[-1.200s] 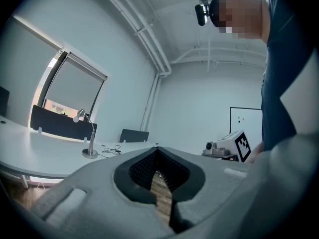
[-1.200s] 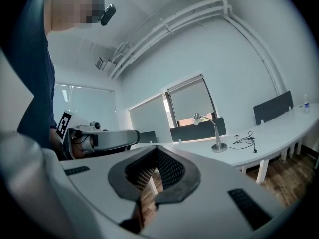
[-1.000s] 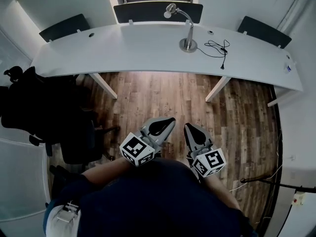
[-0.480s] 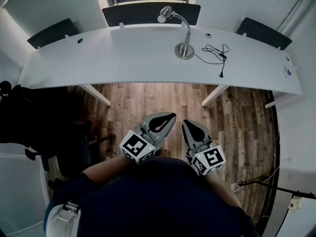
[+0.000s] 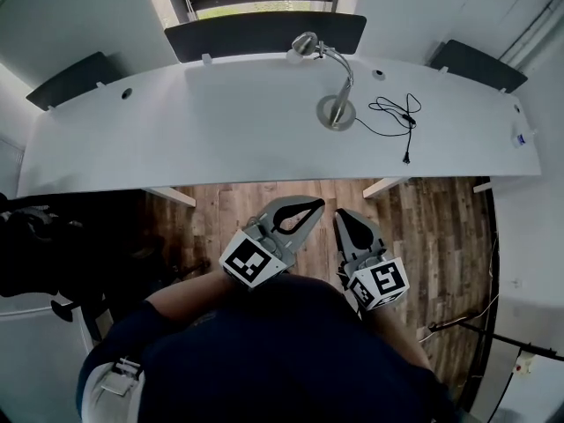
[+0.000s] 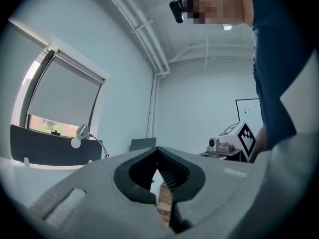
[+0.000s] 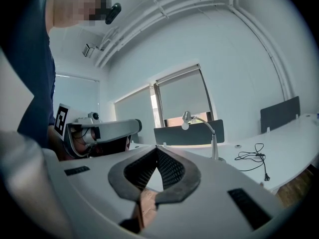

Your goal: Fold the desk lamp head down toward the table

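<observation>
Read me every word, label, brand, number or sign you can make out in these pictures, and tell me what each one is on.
No words, numbers or brand names can be read in any view.
Left marker cube: black-and-white square pattern only, no letters.
Right marker cube: black-and-white square pattern only, no letters.
Small item at the right end of the desk: too small to tell whether it bears print.

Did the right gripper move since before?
Yes. The right gripper has come closer to the white desk: the strip of wood floor between them was wide earlier and is narrow now.
</observation>
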